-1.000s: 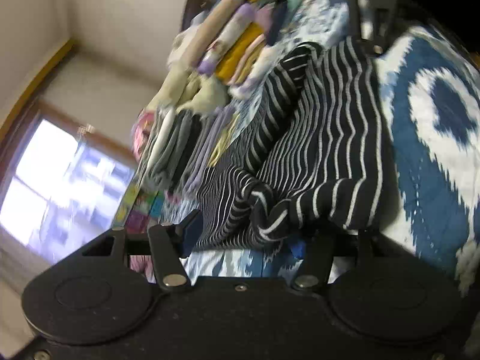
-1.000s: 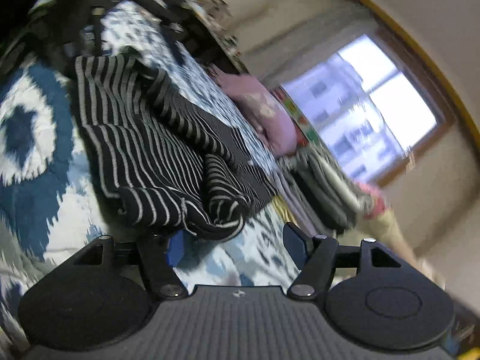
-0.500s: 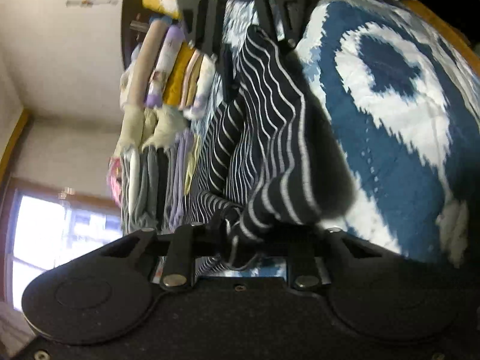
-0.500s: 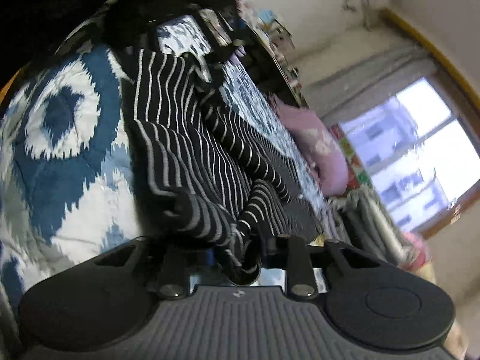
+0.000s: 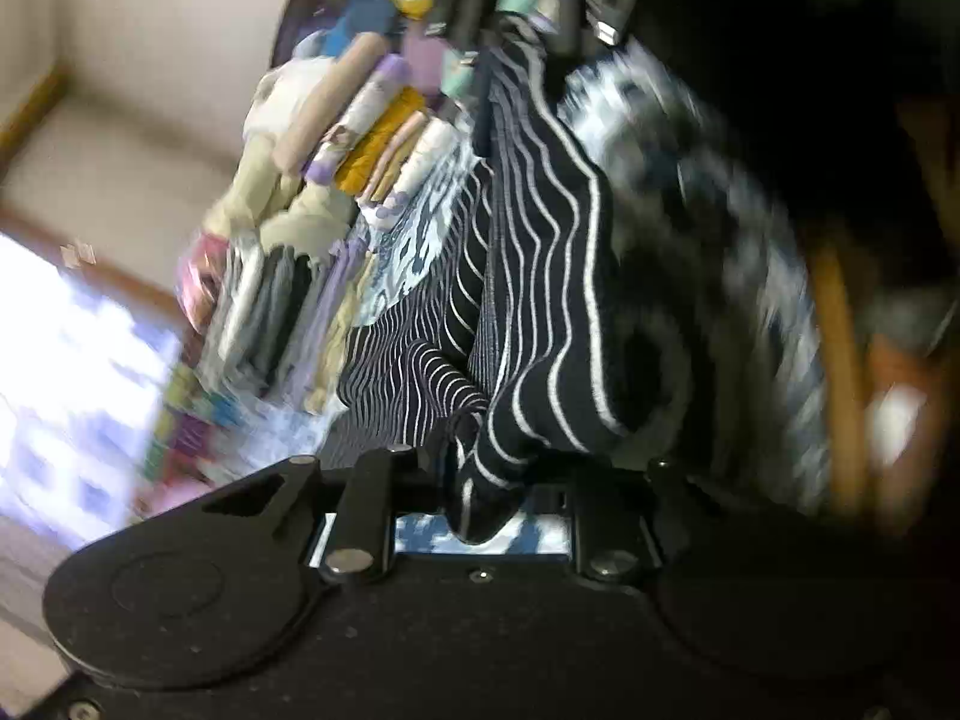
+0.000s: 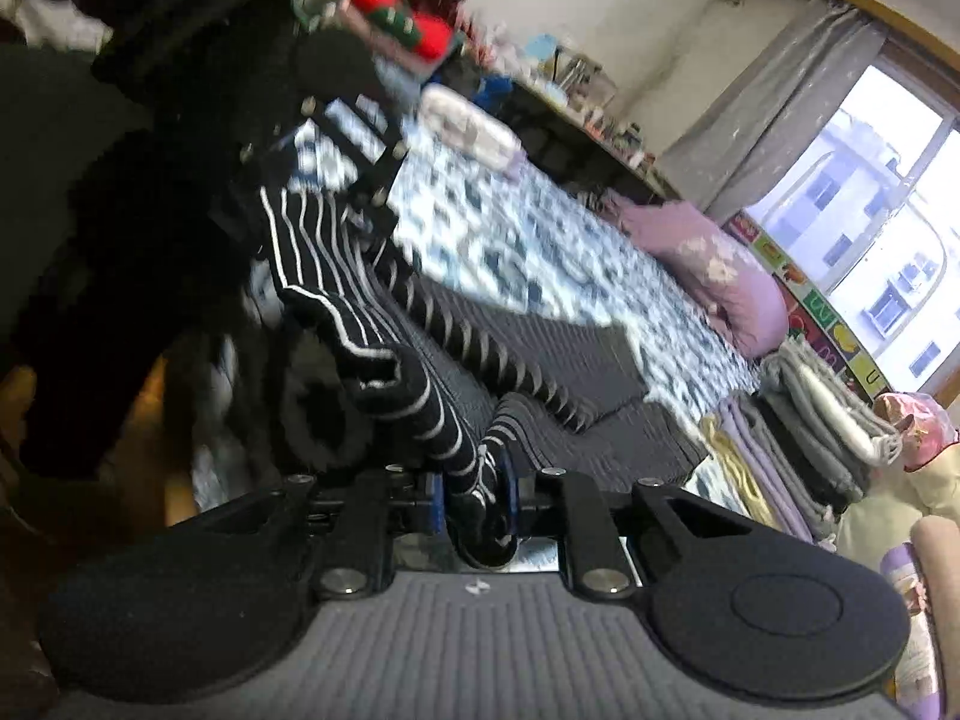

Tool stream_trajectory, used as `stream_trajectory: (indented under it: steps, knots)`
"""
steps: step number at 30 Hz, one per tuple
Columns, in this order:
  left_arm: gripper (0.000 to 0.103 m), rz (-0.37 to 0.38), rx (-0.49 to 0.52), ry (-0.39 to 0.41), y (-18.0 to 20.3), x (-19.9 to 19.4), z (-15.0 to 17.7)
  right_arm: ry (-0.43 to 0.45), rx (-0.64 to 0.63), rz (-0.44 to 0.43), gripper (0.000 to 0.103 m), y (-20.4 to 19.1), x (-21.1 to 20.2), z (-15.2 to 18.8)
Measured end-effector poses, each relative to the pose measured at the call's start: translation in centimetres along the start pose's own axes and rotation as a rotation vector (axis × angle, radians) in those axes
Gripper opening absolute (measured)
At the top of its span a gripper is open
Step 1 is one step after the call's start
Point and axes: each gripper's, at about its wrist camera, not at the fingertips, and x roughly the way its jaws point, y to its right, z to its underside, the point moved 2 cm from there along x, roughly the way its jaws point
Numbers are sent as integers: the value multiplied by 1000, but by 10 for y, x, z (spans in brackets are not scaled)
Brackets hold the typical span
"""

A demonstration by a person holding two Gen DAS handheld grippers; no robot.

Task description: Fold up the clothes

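Right wrist: one striped garment (image 6: pixel 372 324) (two tools (image 6: pixel 474 498) clamped).

Blue-white patterned bedspread (image 6: pixel 540 252) centre. Pink pillow (image 6: pixel 720 276) at 2 o'clock, window (image 6: pixel 888 192) at 3 o'clock behind grey curtain (image 6: pixel 774 102), cluttered shelf (image 6: pixel 576 96) at 12 o'clock.

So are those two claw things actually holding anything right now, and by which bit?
Yes: both hold the black striped garment by one edge. The left gripper and the right gripper each pinch a bunched corner of it.
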Motion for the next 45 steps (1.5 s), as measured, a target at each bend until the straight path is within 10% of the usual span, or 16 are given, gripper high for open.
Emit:
stream_trajectory:
  steps: [11, 18, 29, 35, 45]
  knots:
    - [27, 72, -854, 150, -148, 41, 25, 233, 552, 63, 22, 111, 15, 9]
    - [24, 174, -1287, 210, -189, 114, 69, 289, 1045, -25, 17, 200, 97, 59]
    - [15, 244, -1842, 212, -200, 171, 137, 321, 1329, -112, 15, 249, 182, 109]
    - [9, 248, -1931, 92, -187, 187, 154, 294, 1429, -170, 15, 255, 210, 128]
    - [6, 153, -1956, 247, -194, 165, 160, 420, 1506, -273, 15, 259, 223, 129]
